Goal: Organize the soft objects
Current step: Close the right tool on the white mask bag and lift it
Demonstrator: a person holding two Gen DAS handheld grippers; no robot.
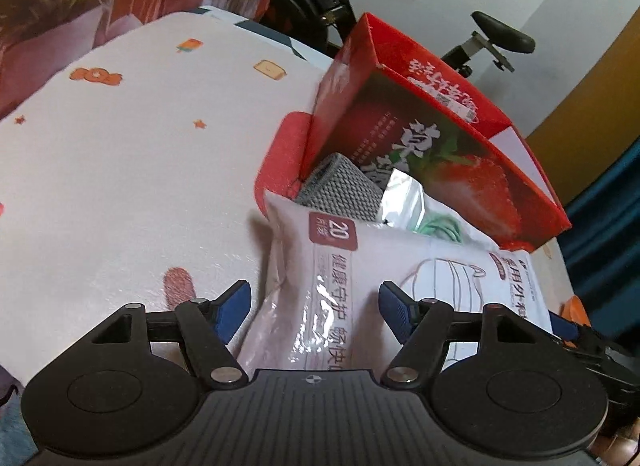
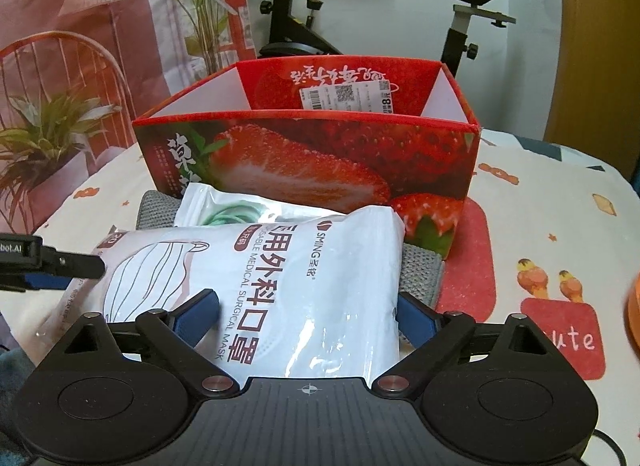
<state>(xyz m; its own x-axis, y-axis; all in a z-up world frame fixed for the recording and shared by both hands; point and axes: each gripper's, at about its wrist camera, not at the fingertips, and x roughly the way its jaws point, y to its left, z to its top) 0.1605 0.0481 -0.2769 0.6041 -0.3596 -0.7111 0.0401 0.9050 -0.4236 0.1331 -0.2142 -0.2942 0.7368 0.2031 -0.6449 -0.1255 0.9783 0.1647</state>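
Note:
A white pack of surgical masks (image 1: 320, 266) (image 2: 280, 286) lies flat on the table in front of a red strawberry-print box (image 1: 460, 161) (image 2: 320, 153) that is open on top. My left gripper (image 1: 315, 304) is open over the pack's left end, one finger outside the edge and one above the pack. My right gripper (image 2: 308, 304) is open over the right end in the same way. Behind the pack lie a clear zip bag with a green cord (image 1: 404, 201) (image 2: 224, 205) and a grey knitted cloth (image 1: 344, 189) (image 2: 420, 274). One of the left gripper's fingers (image 2: 80, 264) shows in the right wrist view.
A pale printed cloth (image 1: 120, 165) (image 2: 540, 205) covers the table. A red mat (image 1: 280, 157) (image 2: 468, 258) lies under the box. An exercise bike (image 2: 288, 25) stands beyond the table's far edge. Something orange (image 2: 634, 306) sits at the right.

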